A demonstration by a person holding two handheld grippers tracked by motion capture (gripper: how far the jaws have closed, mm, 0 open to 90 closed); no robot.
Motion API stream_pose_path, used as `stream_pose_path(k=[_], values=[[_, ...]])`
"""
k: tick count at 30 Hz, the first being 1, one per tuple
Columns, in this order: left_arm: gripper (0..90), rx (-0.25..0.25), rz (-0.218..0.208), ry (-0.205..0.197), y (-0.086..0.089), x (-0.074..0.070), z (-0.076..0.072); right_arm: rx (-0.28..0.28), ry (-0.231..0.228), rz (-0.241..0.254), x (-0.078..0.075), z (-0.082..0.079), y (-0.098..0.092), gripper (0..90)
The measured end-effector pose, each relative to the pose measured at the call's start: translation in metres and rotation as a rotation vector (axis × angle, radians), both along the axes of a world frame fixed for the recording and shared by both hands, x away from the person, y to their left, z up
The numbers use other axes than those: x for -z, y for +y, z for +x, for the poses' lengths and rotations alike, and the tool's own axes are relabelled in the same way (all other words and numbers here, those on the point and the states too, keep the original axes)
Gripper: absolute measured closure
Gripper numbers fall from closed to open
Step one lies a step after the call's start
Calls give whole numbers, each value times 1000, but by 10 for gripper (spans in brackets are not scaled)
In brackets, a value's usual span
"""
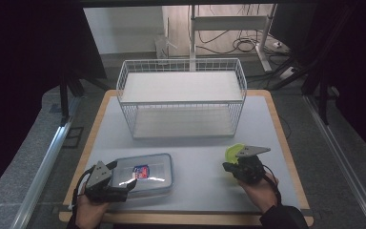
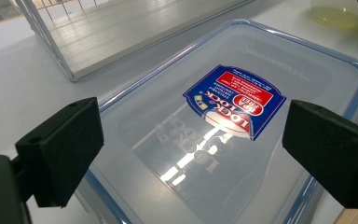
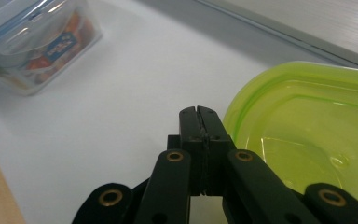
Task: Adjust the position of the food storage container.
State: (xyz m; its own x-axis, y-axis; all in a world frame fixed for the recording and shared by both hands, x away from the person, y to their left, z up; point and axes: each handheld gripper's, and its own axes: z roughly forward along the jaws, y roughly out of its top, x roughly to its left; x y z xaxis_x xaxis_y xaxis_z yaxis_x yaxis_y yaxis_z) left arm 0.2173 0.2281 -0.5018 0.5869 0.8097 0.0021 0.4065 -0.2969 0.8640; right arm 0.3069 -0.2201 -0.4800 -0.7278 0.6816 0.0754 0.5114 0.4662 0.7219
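Clear plastic box [image 1: 143, 174], blue-edged lid on, red-and-blue label [image 2: 235, 99] at lid centre: flat on table, lower left of high view; colourful contents show through side wall at upper left of right gripper view. Yellow-green lid [image 3: 307, 128], translucent, rounded corners: lower right of high view, well apart from box.

Camera layout: one overhead, two gripper-mounted.
High view looks forward-down over the table [image 1: 190, 157]; both close gripper views share the clear container [image 2: 242, 130].
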Motion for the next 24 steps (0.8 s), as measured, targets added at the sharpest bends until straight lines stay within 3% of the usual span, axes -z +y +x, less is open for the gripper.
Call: stream_pose_path(k=[10, 16, 20, 24], values=[[54, 0, 0, -3, 0, 0, 0, 62, 7, 31, 1, 13, -21, 895], [54, 1, -1, -6, 0, 0, 0, 112, -1, 25, 1, 22, -33, 895], [46, 6, -49, 0, 1, -1, 0, 142, -3, 18, 0, 24, -36, 894], [39, -16, -66, 17, 6, -6, -1, 114, -17, 16, -3, 18, -28, 894]])
